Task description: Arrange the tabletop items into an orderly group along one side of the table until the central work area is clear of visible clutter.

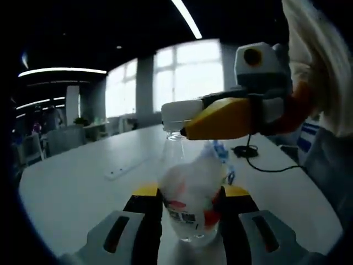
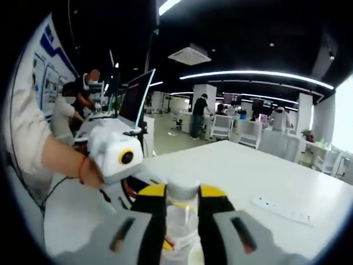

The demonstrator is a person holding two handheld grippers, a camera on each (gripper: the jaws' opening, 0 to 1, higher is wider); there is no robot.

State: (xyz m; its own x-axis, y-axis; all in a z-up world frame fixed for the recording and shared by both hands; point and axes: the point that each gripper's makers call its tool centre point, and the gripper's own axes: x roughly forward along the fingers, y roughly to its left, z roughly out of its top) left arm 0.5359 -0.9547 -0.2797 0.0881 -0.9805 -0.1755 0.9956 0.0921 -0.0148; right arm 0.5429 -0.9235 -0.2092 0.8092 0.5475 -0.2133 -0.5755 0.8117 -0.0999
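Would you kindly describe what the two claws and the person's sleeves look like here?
The left claw has grey jaws with dark slots, black inner faces and yellow tips. The right claw has yellow-tipped jaws and a white housing. The person wears a pale sleeve and an orange wristband.

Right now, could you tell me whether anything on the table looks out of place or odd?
Nothing looks spilled or damaged. The plastic bottle stands upright, its body between the left gripper's jaws and its white cap between the right gripper's. A power strip and a black cable lie loose on the white table.
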